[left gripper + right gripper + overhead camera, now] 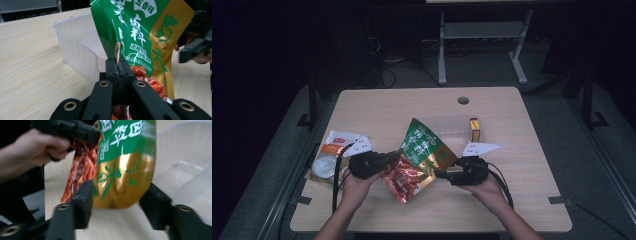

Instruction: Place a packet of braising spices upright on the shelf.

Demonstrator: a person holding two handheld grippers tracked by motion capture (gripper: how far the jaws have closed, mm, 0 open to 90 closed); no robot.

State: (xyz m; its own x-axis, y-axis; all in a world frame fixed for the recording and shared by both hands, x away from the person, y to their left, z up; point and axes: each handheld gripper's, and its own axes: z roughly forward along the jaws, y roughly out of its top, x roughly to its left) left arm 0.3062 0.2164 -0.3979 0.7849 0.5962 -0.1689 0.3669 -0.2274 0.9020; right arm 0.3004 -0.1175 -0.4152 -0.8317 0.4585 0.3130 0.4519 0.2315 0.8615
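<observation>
Snack bag pinched in left gripper jaws | right gripper jaws spread, blurred | bag bottom hidden

Centre of tabletop is crowded: green snack bag hangs between the two tongs, left tongs at its 9 o'clock edge, right tongs at its 4 o'clock corner. Clear plastic bin sits just behind the bag at 12 to 1 o'clock, touching or nearly so; no gap to pass there. Small yellow box stands at the bin's 3 o'clock end. White-orange packet and round lid-like thing block the 9 o'clock edge. Free lanes: far strip at 12 o'clock, except a cable hole; whole 3 o'clock side; near edge at 6 o'clock between the forearms.
</observation>
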